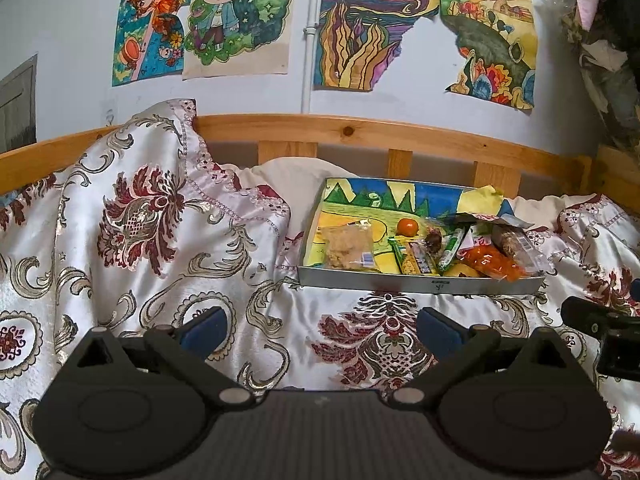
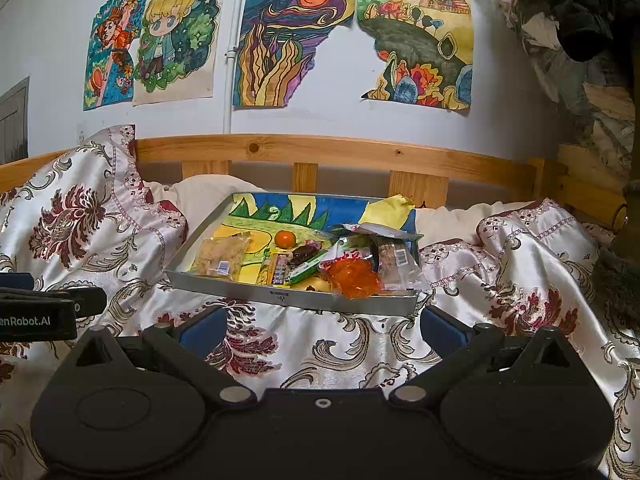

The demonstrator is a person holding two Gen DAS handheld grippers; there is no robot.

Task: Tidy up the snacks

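A shallow grey tray [image 1: 420, 282] [image 2: 280, 294] lined with a colourful drawing lies on the bed. Inside it a clear bag of pale crackers [image 1: 348, 247] [image 2: 220, 254] lies at the left. A small orange fruit [image 1: 408, 226] [image 2: 285, 239] sits in the middle. Several wrapped bars, a green packet [image 1: 452, 248] [image 2: 310, 268] and an orange bag [image 1: 492, 262] [image 2: 356, 276] are piled at the right. My left gripper [image 1: 320, 330] hovers open over the bedspread, short of the tray. My right gripper [image 2: 322, 328] is open too, just before the tray's front wall.
A satin floral bedspread [image 1: 160, 240] [image 2: 520, 280] covers the bed and bunches up at the left. A wooden rail [image 1: 360, 132] [image 2: 320, 148] runs behind the tray, under a wall of drawings. Clothes hang at the far right [image 2: 580, 20]. Each gripper shows at the edge of the other's view.
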